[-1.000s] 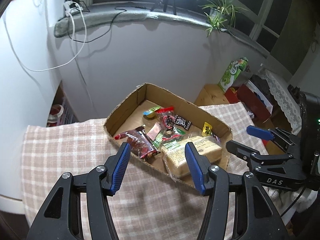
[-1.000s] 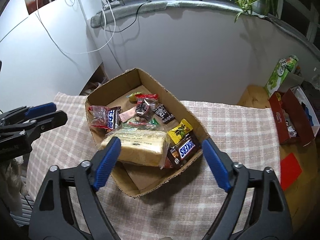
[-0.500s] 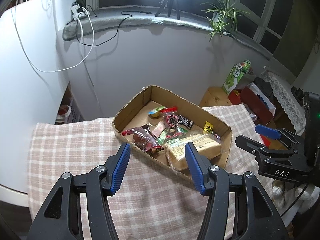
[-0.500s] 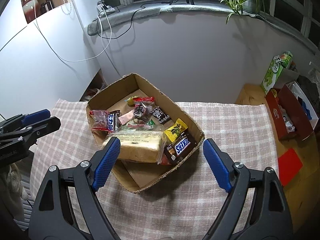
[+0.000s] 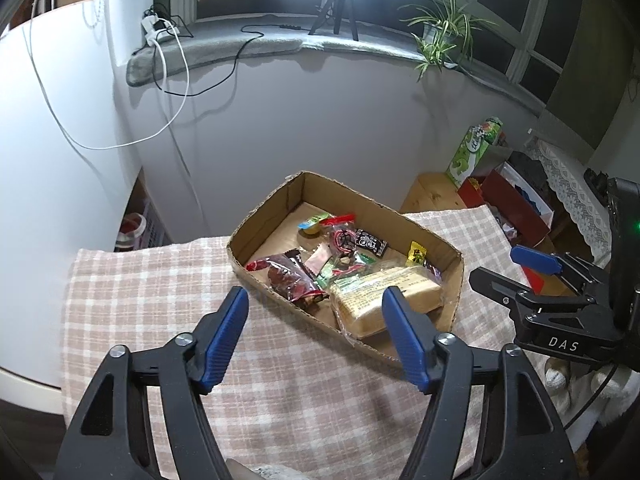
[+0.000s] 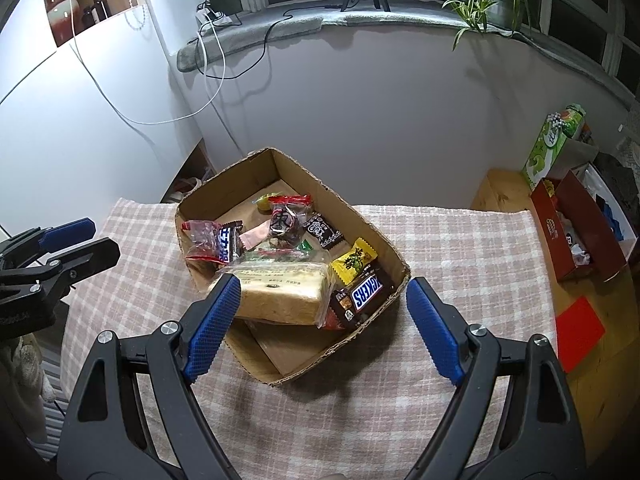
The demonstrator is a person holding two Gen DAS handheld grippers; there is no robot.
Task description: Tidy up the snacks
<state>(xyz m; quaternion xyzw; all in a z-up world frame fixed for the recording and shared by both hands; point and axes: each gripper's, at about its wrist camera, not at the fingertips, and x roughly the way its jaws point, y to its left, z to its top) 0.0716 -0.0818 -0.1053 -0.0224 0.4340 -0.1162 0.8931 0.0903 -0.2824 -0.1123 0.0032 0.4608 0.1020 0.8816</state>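
Observation:
A shallow cardboard box (image 5: 451, 276) (image 6: 362, 218) sits on the checked tablecloth and holds several snacks: a wrapped bread loaf (image 5: 384, 292) (image 6: 280, 292), a Snickers bar (image 6: 366, 290), a yellow candy packet (image 6: 354, 262), a red-topped bag (image 6: 289, 216) and a dark red packet (image 5: 290, 278). My left gripper (image 5: 316, 334) is open and empty, above the cloth in front of the box. My right gripper (image 6: 320, 320) is open and empty, above the box's near corner. Each gripper shows at the edge of the other's view.
The checked tablecloth (image 5: 140, 300) (image 6: 460, 240) covers the table, which stands against a white wall. To the right are a wooden surface (image 6: 500, 188), a red open box (image 6: 576, 232) and a green carton (image 6: 554, 140). Cables hang from the window ledge.
Both grippers have drawn back and up from the box, so it looks smaller and farther. The snacks in the box have not moved.

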